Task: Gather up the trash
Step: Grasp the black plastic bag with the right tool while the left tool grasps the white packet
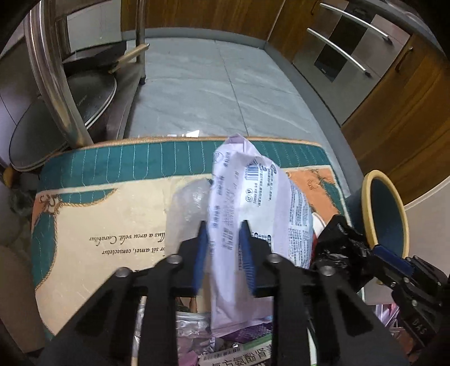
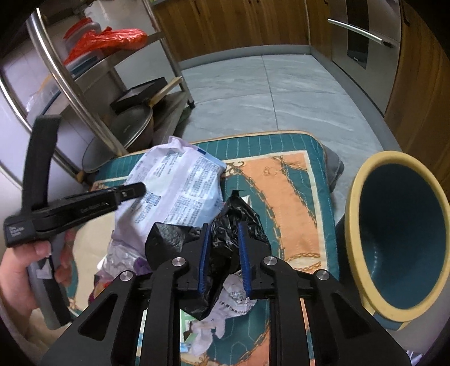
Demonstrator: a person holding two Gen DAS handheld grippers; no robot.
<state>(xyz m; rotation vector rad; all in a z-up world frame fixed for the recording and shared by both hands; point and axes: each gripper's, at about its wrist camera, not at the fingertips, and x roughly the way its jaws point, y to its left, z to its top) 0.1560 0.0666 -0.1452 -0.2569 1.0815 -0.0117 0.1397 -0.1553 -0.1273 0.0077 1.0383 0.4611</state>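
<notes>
My left gripper [image 1: 224, 225] is shut on a white and lilac printed plastic wrapper [image 1: 253, 197] and holds it above the floor mat [image 1: 112, 202]. The wrapper also shows in the right wrist view [image 2: 174, 185], with the left gripper's body [image 2: 70, 208] beside it. My right gripper [image 2: 223, 226] is shut on a crumpled black plastic bag [image 2: 225, 242], which also shows in the left wrist view [image 1: 340, 245]. A dark blue bin with a yellow rim [image 2: 399, 233] stands at the right, its mouth facing me; it also shows in the left wrist view [image 1: 385, 214]. More wrappers and paper [image 2: 230, 304] lie on the mat below.
A steel rack [image 2: 84, 93] with pans, lids and a red bag stands at the left. Wooden cabinets [image 2: 239, 25] and an oven [image 2: 362, 31] line the back and right. Grey tiled floor [image 2: 267, 98] lies beyond the mat [image 2: 295, 197].
</notes>
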